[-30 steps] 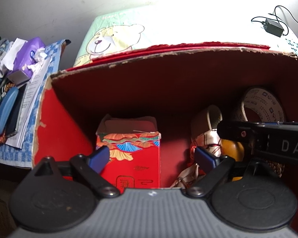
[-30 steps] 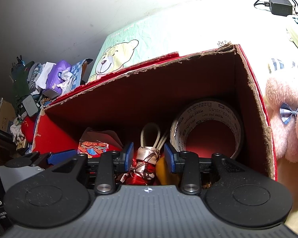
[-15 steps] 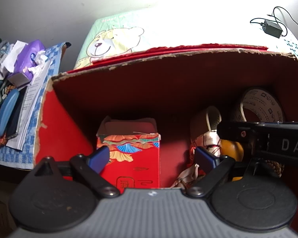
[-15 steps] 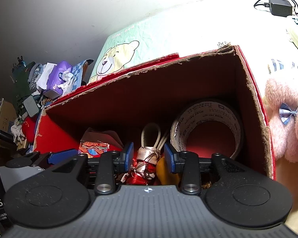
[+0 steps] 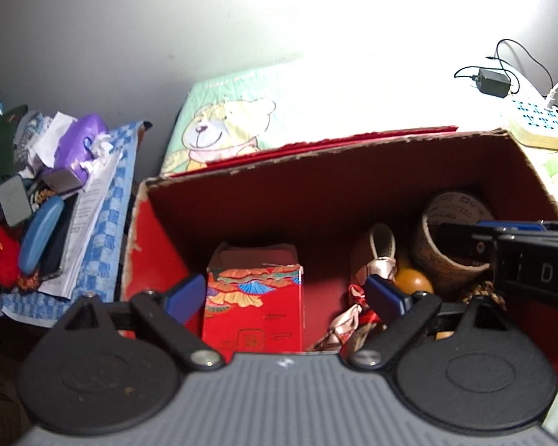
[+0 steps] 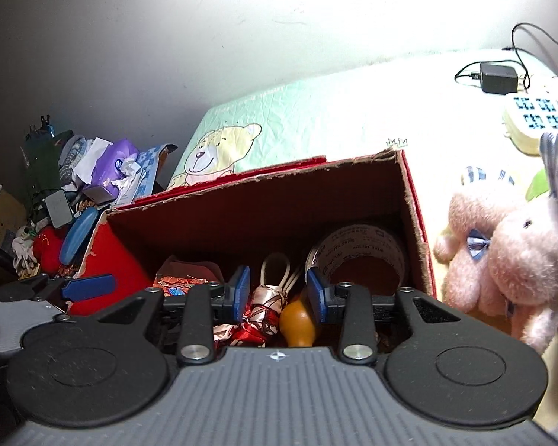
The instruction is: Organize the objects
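Observation:
An open red cardboard box (image 5: 160,260) (image 6: 416,223) stands on a bed. Inside it are a small red patterned carton (image 5: 255,293) (image 6: 178,277), a silky knotted bundle with a cream loop (image 5: 379,256) (image 6: 268,308), an orange gourd (image 5: 413,278) (image 6: 297,325) and a roll of printed tape (image 5: 450,238) (image 6: 357,256). My left gripper (image 5: 286,291) is open and empty above the carton. My right gripper (image 6: 279,293) is open and empty above the bundle and gourd; it also shows in the left wrist view (image 5: 532,252).
A bear-print sheet (image 5: 227,126) (image 6: 219,148) covers the bed behind the box. A cluttered pile with a purple tissue pack (image 5: 82,141) (image 6: 111,163) lies left. A pink plush toy (image 6: 509,256) sits right of the box. A power strip (image 6: 543,111) and charger (image 5: 493,81) lie far right.
Both grippers have pulled back and up from the box, so more of the bed and wall shows. The plush toy is now more in view. Nothing was grasped.

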A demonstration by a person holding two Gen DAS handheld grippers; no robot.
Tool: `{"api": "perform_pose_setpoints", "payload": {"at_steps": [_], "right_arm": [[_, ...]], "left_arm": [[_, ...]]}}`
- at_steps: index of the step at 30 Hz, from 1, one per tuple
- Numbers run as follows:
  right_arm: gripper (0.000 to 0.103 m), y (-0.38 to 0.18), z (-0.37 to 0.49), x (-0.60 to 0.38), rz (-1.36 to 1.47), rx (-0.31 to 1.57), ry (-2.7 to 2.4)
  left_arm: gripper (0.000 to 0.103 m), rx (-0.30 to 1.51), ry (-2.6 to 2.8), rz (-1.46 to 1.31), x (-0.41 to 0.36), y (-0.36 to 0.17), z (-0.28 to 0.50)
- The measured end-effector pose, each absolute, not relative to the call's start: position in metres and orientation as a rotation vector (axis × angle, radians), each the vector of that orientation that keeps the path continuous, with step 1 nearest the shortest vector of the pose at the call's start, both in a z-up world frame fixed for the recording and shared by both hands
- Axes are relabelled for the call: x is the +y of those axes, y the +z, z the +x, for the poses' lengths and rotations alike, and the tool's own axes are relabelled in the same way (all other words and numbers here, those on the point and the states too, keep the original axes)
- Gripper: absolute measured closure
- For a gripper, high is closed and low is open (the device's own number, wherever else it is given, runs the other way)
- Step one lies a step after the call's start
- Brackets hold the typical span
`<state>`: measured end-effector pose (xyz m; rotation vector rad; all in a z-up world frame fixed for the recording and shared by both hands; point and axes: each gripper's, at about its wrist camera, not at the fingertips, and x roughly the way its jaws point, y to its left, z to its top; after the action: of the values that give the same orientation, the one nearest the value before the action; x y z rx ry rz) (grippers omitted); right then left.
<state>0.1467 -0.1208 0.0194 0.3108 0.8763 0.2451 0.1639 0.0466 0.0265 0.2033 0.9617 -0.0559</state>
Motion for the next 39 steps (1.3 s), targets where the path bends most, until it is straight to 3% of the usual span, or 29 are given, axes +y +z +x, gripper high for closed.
{"api": "perform_pose_setpoints", "payload": {"at_steps": [9,13,21,39], "right_arm": [[0.053,0.036,0.112,-0.115,0.237,0.777,0.211],[0.041,0.041,0.098,-0.116,0.260,0.756,0.198],[0.030,0.049,0.072,-0.114,0.223,0.693,0.169],[0.031,0.045,0.043,-0.104,0.198,0.754,0.240]], "left_arm": [[0.009,0.965,-0.027,0.147,0.048,0.045,0.133],[0.009,0.955,-0.038,0.139,0.049,0.050,0.120],[0.002,0.933,-0.002,0.138,0.052,0.062,0.096],[0.002,1.006,0.033,0.168,0.053,0.056,0.060]]}}
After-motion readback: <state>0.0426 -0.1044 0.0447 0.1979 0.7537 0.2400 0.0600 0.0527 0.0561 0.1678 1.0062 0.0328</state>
